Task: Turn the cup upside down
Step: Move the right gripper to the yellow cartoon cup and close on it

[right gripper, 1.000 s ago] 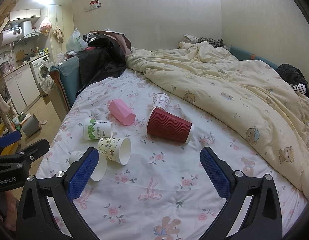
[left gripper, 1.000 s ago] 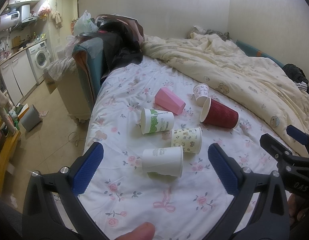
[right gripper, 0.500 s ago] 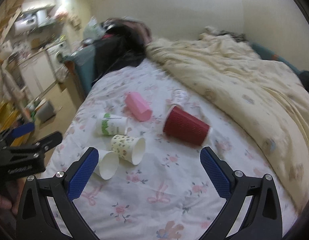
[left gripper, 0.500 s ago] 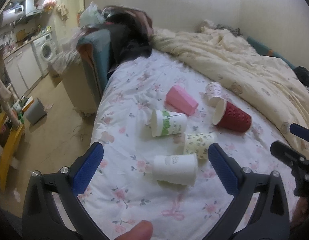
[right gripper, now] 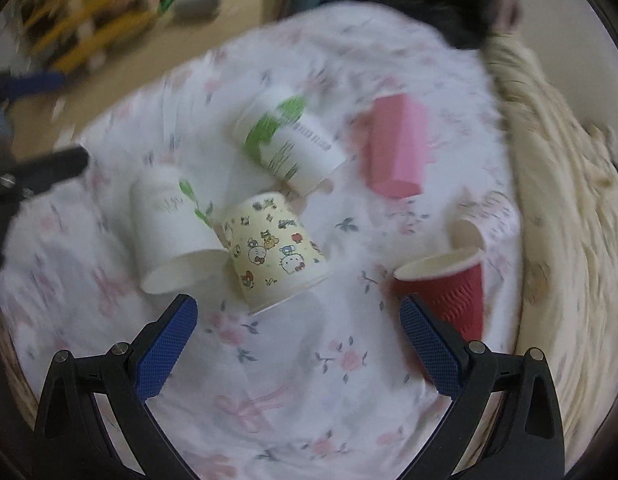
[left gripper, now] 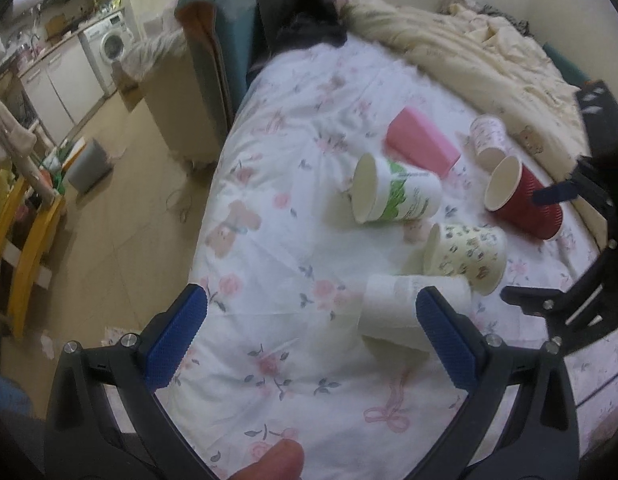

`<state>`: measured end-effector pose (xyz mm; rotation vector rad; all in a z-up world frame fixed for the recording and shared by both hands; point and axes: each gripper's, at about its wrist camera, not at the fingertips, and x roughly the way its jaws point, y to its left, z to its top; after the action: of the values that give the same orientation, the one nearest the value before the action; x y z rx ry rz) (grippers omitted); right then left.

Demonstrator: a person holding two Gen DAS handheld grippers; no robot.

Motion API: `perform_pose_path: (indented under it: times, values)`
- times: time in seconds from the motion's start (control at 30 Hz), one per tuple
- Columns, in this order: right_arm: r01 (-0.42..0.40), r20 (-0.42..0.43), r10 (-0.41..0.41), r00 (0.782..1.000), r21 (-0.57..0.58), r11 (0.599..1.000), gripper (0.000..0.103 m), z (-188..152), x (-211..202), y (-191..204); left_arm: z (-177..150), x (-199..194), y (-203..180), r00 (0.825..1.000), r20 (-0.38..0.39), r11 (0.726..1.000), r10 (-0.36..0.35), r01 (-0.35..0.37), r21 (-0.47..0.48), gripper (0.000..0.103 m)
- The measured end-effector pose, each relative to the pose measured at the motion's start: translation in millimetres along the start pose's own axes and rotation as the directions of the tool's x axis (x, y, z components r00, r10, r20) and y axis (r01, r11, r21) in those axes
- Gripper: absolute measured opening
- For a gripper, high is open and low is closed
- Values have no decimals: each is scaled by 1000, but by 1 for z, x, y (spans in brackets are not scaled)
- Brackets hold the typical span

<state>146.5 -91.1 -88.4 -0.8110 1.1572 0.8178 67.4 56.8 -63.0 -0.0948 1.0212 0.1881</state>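
Note:
Several cups lie on their sides on the floral bedsheet. A plain white cup point(left gripper: 405, 312) lies by my left gripper's right finger; it also shows in the right wrist view point(right gripper: 169, 228). A cartoon-print cup point(right gripper: 275, 250) lies just ahead of my right gripper point(right gripper: 297, 340), which is open and empty. A red ribbed cup point(right gripper: 453, 288) lies by its right finger. A green-and-white cup point(right gripper: 293, 144), a pink cup point(right gripper: 397, 152) and a small floral cup point(left gripper: 489, 140) lie farther off. My left gripper point(left gripper: 309, 340) is open and empty above the sheet.
A cream duvet point(left gripper: 469, 48) is bunched along the far side of the bed. The bed's left edge point(left gripper: 205, 216) drops to the floor. A teal chair with dark clothes point(left gripper: 237, 32) stands at the bed's corner. My right gripper point(left gripper: 581, 264) shows in the left wrist view.
Both grippers have moved down and closer to the cups. The right view has swung sharply left and is blurred with motion. Both stay open.

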Motion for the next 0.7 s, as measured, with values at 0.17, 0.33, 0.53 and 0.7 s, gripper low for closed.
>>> perform_pose_path:
  times: [0.17,0.33,0.53,0.7]
  values:
    - [-18,-47,15,999,-73,997,102,14,29,5,-2,12,3,999,-45,1000,-2,1,-10,103]
    - [-16,-86,7,996,-108,994,88,17,52,11,-2,21,3,997,-80,1000,-12,10,-21,103]
    - [0,-58,-5,998,-87,996,74,13,48,12,-3,20,-2,996,-80,1000,-27,27,-5,103]
    - [-32,-12,33,999,67,997,74,-5,21,1,-2,12,-6,997,-57,999,-45,45,4,103]
